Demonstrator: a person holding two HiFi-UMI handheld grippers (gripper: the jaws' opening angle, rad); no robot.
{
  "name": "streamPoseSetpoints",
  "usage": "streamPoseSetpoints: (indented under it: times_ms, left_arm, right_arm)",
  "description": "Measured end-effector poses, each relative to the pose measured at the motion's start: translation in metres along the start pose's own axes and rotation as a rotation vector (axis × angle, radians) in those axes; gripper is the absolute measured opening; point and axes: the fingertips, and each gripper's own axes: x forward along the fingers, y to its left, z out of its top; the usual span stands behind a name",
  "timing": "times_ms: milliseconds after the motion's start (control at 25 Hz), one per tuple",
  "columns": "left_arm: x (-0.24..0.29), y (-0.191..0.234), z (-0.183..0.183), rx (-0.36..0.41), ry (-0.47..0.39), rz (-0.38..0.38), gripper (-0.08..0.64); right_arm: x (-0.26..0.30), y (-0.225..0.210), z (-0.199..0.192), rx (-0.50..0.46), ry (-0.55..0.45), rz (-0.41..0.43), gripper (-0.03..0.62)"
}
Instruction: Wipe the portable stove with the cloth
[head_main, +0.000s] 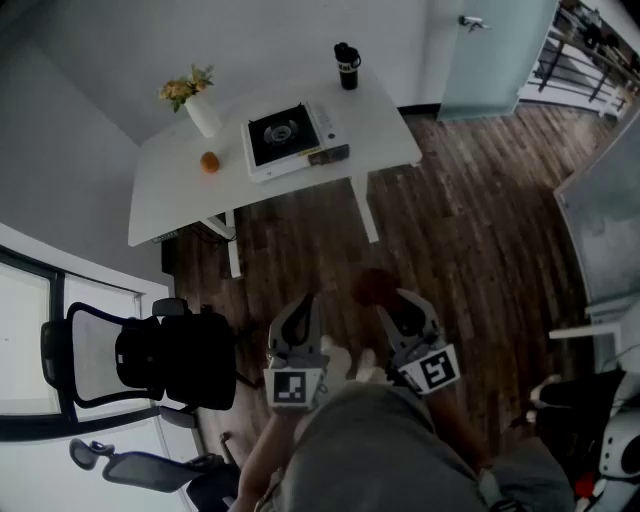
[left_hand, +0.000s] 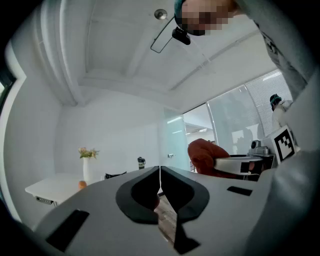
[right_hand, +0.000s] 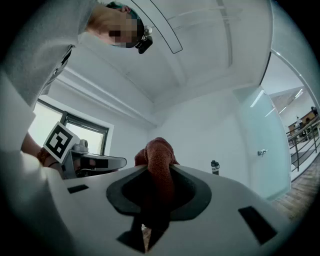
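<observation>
Far left, on white table (head_main: 170, 205): portable stove (head_main: 288, 138), well apart from both claws. Near, left claw (left_hand: 160, 176) pressed fully together. Just right of it, right claw (right_hand: 159, 172) narrow, clamped on rust-red cloth (right_hand: 160, 152).

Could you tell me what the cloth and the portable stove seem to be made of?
Cloth: probably soft terry-like fabric, matte rust-red, with a nubby weave, bunched in the right hand-held gripper. Portable stove: likely painted metal, white casing around a black top; too distant to confirm.
</observation>
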Motion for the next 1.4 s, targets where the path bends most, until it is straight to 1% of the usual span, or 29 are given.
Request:
streamPoseSetpoints:
  times_ms: [80,240,400,480,560,640,760,880,1040,1240,1400]
  left_arm:
    - [0.001,0.0,-0.001,0.015,0.003,0.001,0.034]
    - [0.005,0.001,-0.003,0.008,0.013,0.007,0.034]
    - [0.014,0.0,-0.003,0.017,0.002,0.007,0.034]
    - [0.019,0.0,-0.006,0.03,0.009,0.009,0.034]
    - [0.025,0.005,-0.008,0.022,0.011,0.013,0.034]
    - [0.033,0.013,-0.009,0.007,0.02,0.015,0.034]
    - [0.051,0.028,-0.014,-0.001,0.045,0.017,0.034]
    - [0.075,0.045,-0.017,0.002,0.035,0.016,0.034]
    - [0.105,0.066,-0.025,0.004,0.027,0.002,0.034]
    - [0.144,0.094,-0.026,-0.022,0.025,-0.036,0.034]
    - [0.175,0.127,-0.026,-0.001,0.005,-0.05,0.034]
  right_arm:
    - [0.002,0.001,0.001,-0.01,-0.004,0.012,0.099]
    - [0.007,0.0,-0.002,-0.054,0.014,0.005,0.1]
    - [0.013,-0.008,-0.009,-0.057,0.034,0.0,0.109]
    - [0.018,-0.01,-0.013,-0.068,0.044,0.007,0.11]
    - [0.024,-0.011,-0.017,-0.09,0.057,0.021,0.11]
    - [0.033,-0.014,-0.02,-0.107,0.079,0.033,0.11]
    - [0.049,-0.024,-0.024,-0.101,0.119,0.034,0.11]
    - [0.073,-0.037,-0.027,-0.089,0.155,0.029,0.11]
    - [0.107,-0.046,-0.025,-0.082,0.149,0.04,0.11]
    - [0.153,-0.059,-0.03,-0.102,0.167,0.043,0.11]
    - [0.194,-0.074,-0.031,-0.086,0.174,0.024,0.11]
